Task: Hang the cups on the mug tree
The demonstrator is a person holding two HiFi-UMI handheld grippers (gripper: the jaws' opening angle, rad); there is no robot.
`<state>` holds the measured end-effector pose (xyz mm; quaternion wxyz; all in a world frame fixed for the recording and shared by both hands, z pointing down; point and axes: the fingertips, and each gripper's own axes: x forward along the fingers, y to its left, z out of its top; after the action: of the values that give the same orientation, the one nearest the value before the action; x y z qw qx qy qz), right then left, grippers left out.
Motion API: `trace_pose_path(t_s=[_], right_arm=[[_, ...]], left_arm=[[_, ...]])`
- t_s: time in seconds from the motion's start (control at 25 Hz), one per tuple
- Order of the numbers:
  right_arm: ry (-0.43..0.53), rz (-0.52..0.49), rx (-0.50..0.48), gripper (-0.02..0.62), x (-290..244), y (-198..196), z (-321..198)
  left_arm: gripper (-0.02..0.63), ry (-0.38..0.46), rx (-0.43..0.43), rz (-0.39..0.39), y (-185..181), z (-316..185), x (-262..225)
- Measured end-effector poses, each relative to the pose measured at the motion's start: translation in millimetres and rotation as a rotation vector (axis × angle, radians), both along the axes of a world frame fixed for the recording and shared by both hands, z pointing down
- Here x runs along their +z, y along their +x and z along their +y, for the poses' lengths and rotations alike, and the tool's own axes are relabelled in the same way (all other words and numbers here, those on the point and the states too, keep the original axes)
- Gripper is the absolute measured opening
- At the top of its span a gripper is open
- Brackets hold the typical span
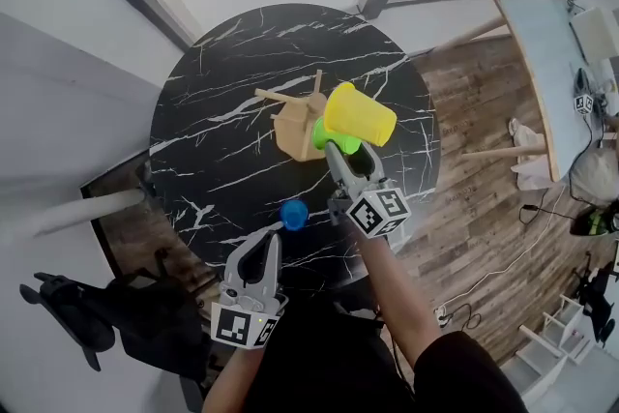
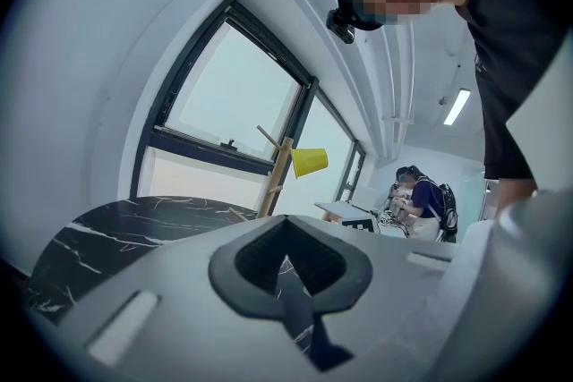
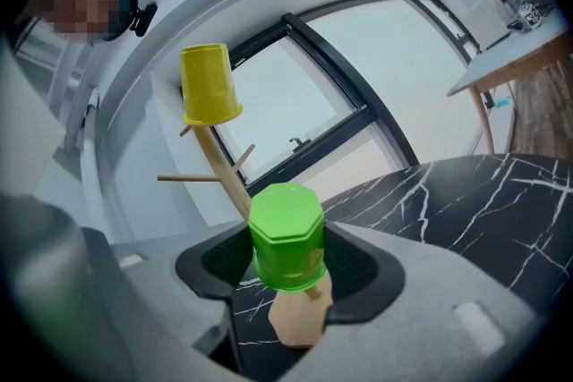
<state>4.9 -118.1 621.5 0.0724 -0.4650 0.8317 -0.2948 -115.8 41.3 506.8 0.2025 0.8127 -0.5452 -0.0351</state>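
Observation:
A wooden mug tree stands near the middle of the round black marble table. A yellow cup hangs upside down on its top peg. A green cup sits upside down on a lower peg. My right gripper is open, and the green cup lies between its jaws with a gap on each side. A small blue cup stands on the table just ahead of my left gripper, which is shut and empty. The left gripper view shows the tree and the yellow cup far off.
A white table stands to the right on the wooden floor, with cables trailing beside it. A black chair base sits at the lower left. A seated person is in the background of the left gripper view.

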Motion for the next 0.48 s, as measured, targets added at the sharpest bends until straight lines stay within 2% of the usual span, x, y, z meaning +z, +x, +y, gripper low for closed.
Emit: trace_pose_path(t_s=[0.48], right_arm=[[-0.01,-0.021,-0.03,0.255,2.9,1.0,2.2]], left_arm=[[-0.001,-0.005,-0.007,-0.01,12.1,1.1,0.9]])
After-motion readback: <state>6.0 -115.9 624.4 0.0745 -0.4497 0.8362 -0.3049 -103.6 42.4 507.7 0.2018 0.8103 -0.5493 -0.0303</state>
